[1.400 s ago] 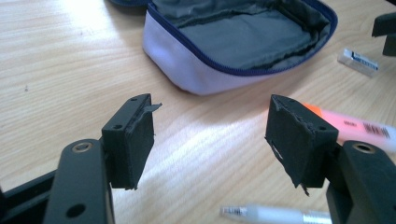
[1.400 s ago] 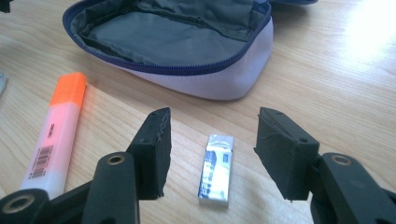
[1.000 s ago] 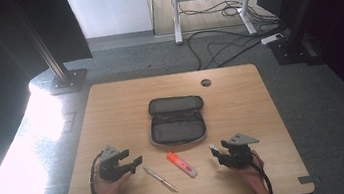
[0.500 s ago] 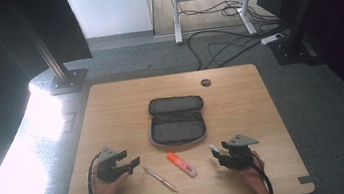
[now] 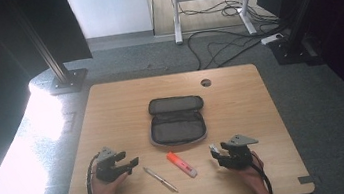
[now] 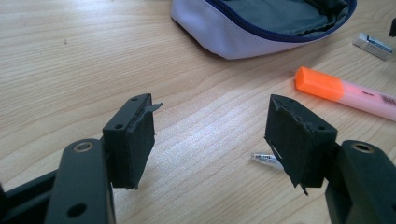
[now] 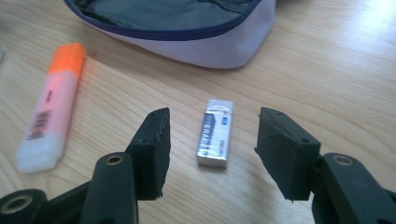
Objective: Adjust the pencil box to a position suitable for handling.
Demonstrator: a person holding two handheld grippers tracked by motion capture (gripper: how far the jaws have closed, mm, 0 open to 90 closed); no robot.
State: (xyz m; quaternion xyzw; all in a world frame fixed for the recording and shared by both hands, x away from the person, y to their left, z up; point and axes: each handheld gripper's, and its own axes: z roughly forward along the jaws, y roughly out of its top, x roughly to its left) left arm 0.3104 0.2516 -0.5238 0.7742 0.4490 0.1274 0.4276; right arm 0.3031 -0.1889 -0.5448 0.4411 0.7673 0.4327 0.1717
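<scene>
Resting low on the desk [image 5: 110, 100], your right hand-held gripper [image 7: 210, 140] has its jaws set fairly wide with nothing pinched; a small silver-wrapped eraser [image 7: 215, 132] lies flat on the wood in the gap between them, clear of both pads. Its wrapper carries a line of dark lettering and a small blue patch, but the print is too blurred to read.

Beyond the eraser, the open pencil case [image 7: 187, 28] sits with its pale outer wall, dark blue zip edge and grey lining toward you. Just beside the case, on the side away from the eraser, lies an orange-capped highlighter [image 7: 49, 107] with a pink barrel; it bears a barcode-like block and some lettering, also illegible.

Your left hand-held gripper [image 6: 210, 140] is spread wide over bare wood, gripping nothing. The clear tip of a pen [image 6: 266, 159] peeks out beside one pad, touching neither. From this side, the highlighter [image 6: 345, 93] lies nearer to you than the pencil case [image 6: 261, 28], and the eraser [image 6: 372, 45] is a little way beyond it.

From above, the pencil case [image 5: 177, 121] lies at the middle of the desk, with the pen [image 5: 160, 178], highlighter [image 5: 182, 164] and eraser [image 5: 213, 148] in a loose row on your side of it, between the left hand-held gripper [image 5: 133, 162] and the right hand-held gripper [image 5: 216, 154]. Nothing blocks either gripper's path. A round cable hole [image 5: 206, 82] sits past the case.
</scene>
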